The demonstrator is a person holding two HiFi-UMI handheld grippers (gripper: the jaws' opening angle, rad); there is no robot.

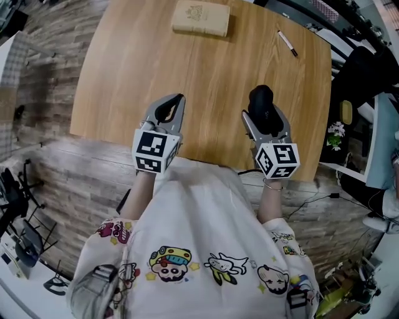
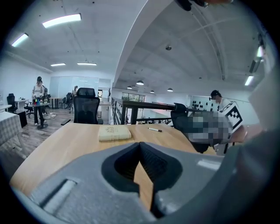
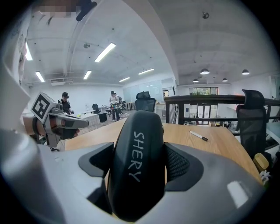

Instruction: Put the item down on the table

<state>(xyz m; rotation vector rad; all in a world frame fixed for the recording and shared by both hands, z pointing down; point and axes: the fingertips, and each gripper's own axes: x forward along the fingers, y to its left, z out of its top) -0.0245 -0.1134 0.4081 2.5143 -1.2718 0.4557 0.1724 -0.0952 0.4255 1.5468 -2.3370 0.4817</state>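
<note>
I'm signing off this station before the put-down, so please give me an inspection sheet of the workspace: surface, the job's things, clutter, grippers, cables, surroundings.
Surface: wooden table, light wood top.
Job's things: black case printed SHERY, held over the table's near part; whether it touches the top cannot be told.
Clutter: tan book at the far edge; pen at the far right.
Grippers: right gripper shut on the black case; left gripper shut, nothing between its fingers.
Cables: black cable on the floor, right of the person.
Surroundings: wood-look floor, office chair behind the table, people at distant desks.
</note>
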